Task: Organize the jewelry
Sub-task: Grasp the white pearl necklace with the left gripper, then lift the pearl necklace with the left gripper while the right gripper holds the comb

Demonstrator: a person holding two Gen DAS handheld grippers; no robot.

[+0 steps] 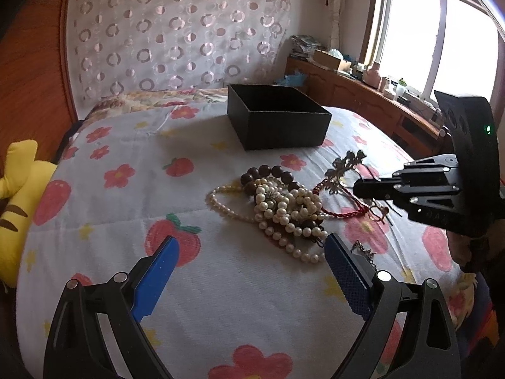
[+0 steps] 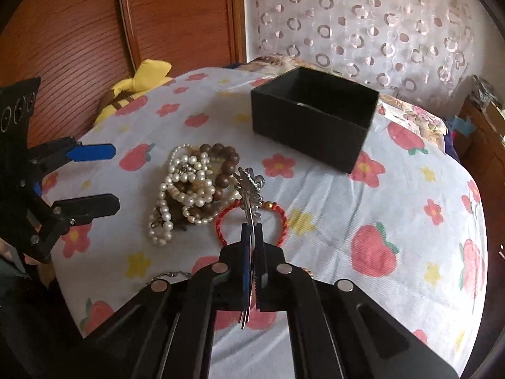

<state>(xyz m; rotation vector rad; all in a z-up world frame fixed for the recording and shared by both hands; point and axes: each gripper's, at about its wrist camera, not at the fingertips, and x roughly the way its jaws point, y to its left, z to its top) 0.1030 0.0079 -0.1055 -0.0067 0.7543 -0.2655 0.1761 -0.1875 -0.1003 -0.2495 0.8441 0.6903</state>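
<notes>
A heap of pearl necklaces point(image 1: 284, 205) point(image 2: 186, 186) and a brown wooden bead bracelet point(image 1: 268, 175) point(image 2: 225, 161) lies on the flowered bedspread. A red cord bracelet point(image 2: 221, 221) point(image 1: 344, 211) lies beside it. My right gripper point(image 2: 252, 229) point(image 1: 358, 188) is shut on a silver hairpin point(image 2: 249, 189) point(image 1: 345, 165) and holds it above the red bracelet. My left gripper point(image 1: 249, 249) point(image 2: 110, 177) is open and empty, just short of the heap. An open black box point(image 1: 277, 117) point(image 2: 315, 117) stands farther back.
A thin silver chain point(image 1: 364, 251) point(image 2: 172, 274) lies near the bed's front edge. A yellow plush toy point(image 1: 19, 202) point(image 2: 139, 85) sits at the left against the wooden headboard. A cluttered wooden cabinet point(image 1: 363, 91) runs under the window at right.
</notes>
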